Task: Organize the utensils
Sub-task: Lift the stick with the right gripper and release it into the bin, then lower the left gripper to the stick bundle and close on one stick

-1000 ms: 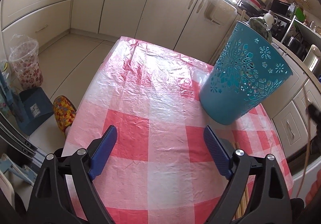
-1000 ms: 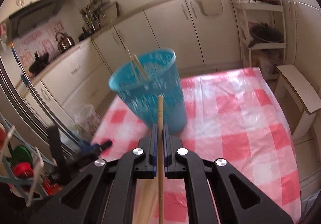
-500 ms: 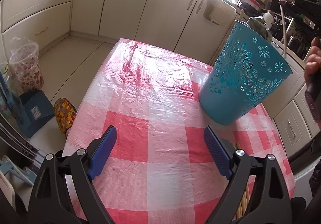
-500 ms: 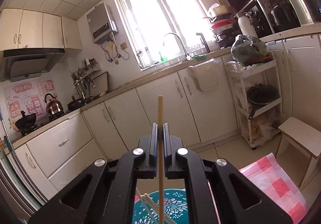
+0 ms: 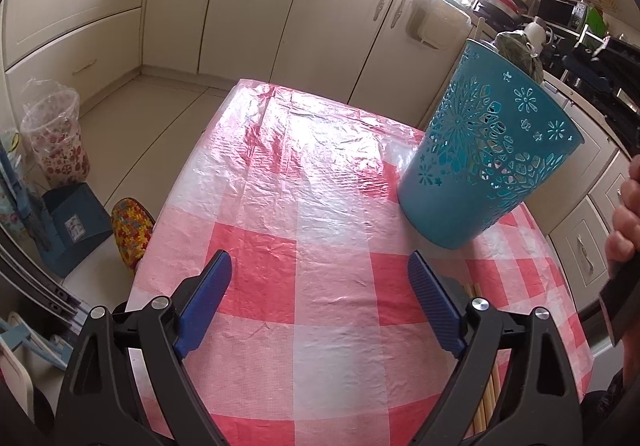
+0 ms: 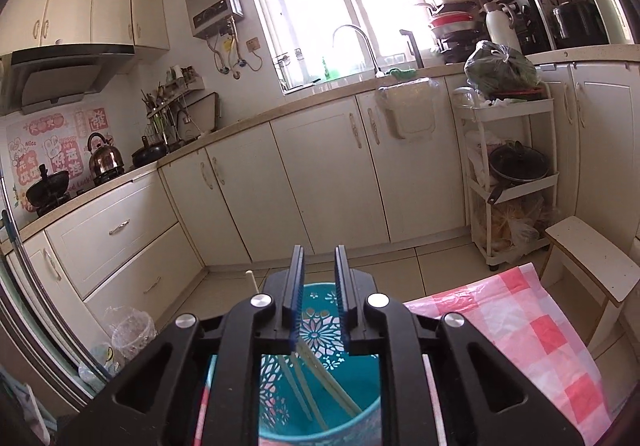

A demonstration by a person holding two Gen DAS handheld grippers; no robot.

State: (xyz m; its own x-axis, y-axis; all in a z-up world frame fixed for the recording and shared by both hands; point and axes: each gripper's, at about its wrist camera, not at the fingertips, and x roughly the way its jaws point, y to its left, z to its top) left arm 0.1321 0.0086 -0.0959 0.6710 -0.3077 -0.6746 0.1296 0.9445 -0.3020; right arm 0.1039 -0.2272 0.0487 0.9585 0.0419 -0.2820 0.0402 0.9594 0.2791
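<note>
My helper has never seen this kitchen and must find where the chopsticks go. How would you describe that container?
Find the table with the pink-and-white checked cloth. Near one edge stands a teal plastic bin, wider at the rim than at the base. Flower-shaped cut-outs pierce its wall and pale chopsticks lean inside; the bin on the floor is clear, with red flowers.

Each hand-held tool is built from matte black plastic arms with triangular cut-outs, joined by round silver screw heads. The left gripper (image 5: 320, 300) is fitted with two ribbed blue rubber pads (image 5: 206, 296). The same black frame, silver screws and blue ribbed pads are seen on the right gripper (image 6: 319, 286).
</note>
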